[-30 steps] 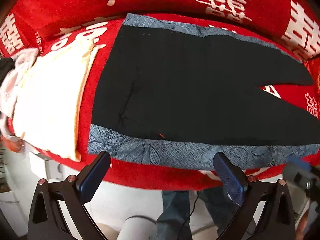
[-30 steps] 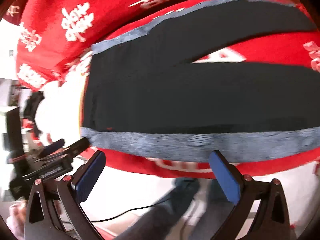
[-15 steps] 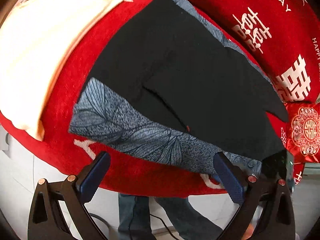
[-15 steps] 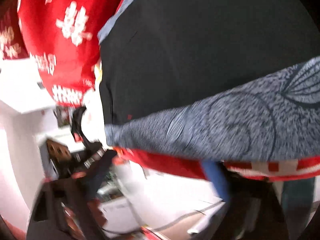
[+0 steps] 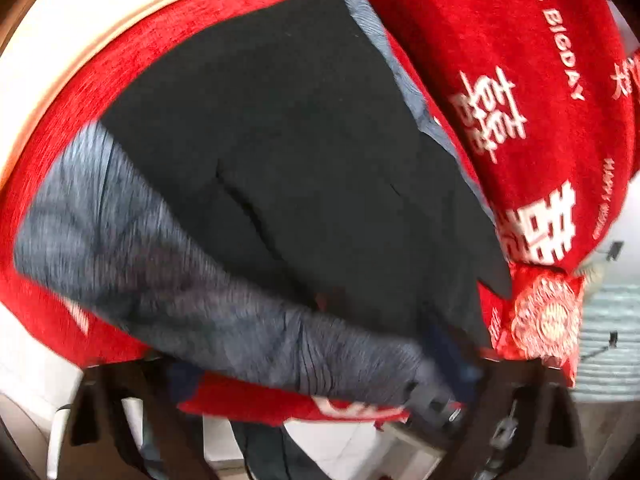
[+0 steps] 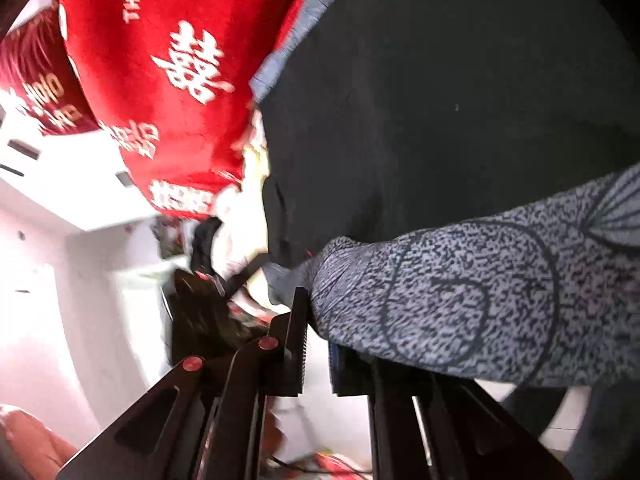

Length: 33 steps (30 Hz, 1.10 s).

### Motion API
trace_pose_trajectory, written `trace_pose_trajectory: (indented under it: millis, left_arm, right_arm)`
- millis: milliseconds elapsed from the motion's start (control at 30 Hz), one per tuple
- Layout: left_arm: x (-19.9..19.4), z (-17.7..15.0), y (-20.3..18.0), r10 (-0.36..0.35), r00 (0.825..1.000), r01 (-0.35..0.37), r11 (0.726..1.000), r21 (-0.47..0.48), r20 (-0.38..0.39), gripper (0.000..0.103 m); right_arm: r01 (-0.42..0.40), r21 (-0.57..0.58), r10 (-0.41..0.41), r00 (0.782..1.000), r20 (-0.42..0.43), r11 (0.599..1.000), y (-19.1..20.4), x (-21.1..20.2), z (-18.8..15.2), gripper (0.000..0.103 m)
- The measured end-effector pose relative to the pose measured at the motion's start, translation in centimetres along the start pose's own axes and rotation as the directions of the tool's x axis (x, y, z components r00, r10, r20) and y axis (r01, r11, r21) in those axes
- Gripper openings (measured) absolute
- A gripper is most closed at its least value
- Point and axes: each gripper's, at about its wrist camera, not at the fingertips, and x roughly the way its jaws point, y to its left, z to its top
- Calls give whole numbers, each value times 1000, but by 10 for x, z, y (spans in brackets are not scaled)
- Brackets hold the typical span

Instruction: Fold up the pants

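Observation:
Black pants (image 5: 288, 152) with a grey-blue patterned side stripe (image 5: 168, 276) lie flat on a red sofa cover (image 5: 520, 92). In the right wrist view the pants (image 6: 440, 100) fill the frame and the stripe (image 6: 480, 292) bunches at my right gripper (image 6: 316, 344), whose fingers stand close together, shut on the stripe's edge. My left gripper (image 5: 320, 384) is blurred at the near edge of the stripe; its fingers sit far apart, with the stripe's hem over the right one (image 5: 448, 352).
A cream cloth (image 5: 60, 60) lies on the sofa left of the pants. A red embroidered cushion (image 5: 544, 316) sits at the right. The sofa's front edge drops to a white floor (image 5: 340, 448). The other gripper (image 6: 208, 292) shows beyond the sofa edge.
Both grippers have moved in to the near stripe edge. The right gripper has closed on the stripe and rolled sideways. The left view has swung right and blurred.

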Motion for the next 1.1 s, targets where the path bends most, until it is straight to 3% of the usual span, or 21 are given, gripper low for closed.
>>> trace_pose_trajectory:
  millis: [33,67,100,167,300,433,467,533,567,633,733,833,933,1100]
  left_arm:
    - [6,4,0,18,1000,-18,1000,7,-9,77]
    - [9,5,1,23,1000,-23,1000,17,-15,75]
    - [11,6,1,24,1000,-23,999,30,-19,75]
    - [12,5,-2,32,999,-30,997,67,-25,75]
    - [13,3,-5,61,997,-56,992,109,-48,75]
    - [11,3,-5,82,995,-73,988,135,-59,75]
    - [11,2,-6,93,994,-84,987,140,-55,71]
    - [9,1,-7,138,990,-131,980,152,-34,48]
    - [8,2,-7,147,989,-140,979,150,-34,33]
    - [0,4,-5,128,991,-124,987,101,-28,30]
    - [-22,11,-22,111,994,-112,990,83,16,30]
    - [-40,23,-61,106,992,-113,987,114,68,30]
    - [-45,54,-105,94,988,-112,982,154,123,31]
    - [-13,133,-150,120,979,-146,976,163,163,31]
  right_arm:
    - [33,2,-33,999,-5,999,-5,0,0,16]
    - [59,9,-59,998,-8,998,-13,-2,0,24]
    - [78,18,-78,997,1,997,-20,-8,-1,37]
    - [86,55,-89,995,54,995,-40,-28,-7,48]
    - [72,145,-92,986,135,987,-81,-66,-15,50]
    - [-118,247,62,972,225,962,-112,-78,-26,50]
    - [-178,267,106,959,264,947,-116,-82,-26,47]
    - [-276,314,162,924,346,908,-123,-87,-25,6]
    - [-270,334,143,922,359,903,-121,-91,-23,6]
    - [-190,294,90,943,322,937,-101,-95,-17,6]
    - [-37,149,2,974,227,988,-48,-115,7,6]
    - [38,-4,-36,985,167,999,3,-133,46,6]
    - [60,-106,-47,992,119,993,46,-143,109,6]
    - [88,-112,-86,996,20,990,74,-119,227,7]
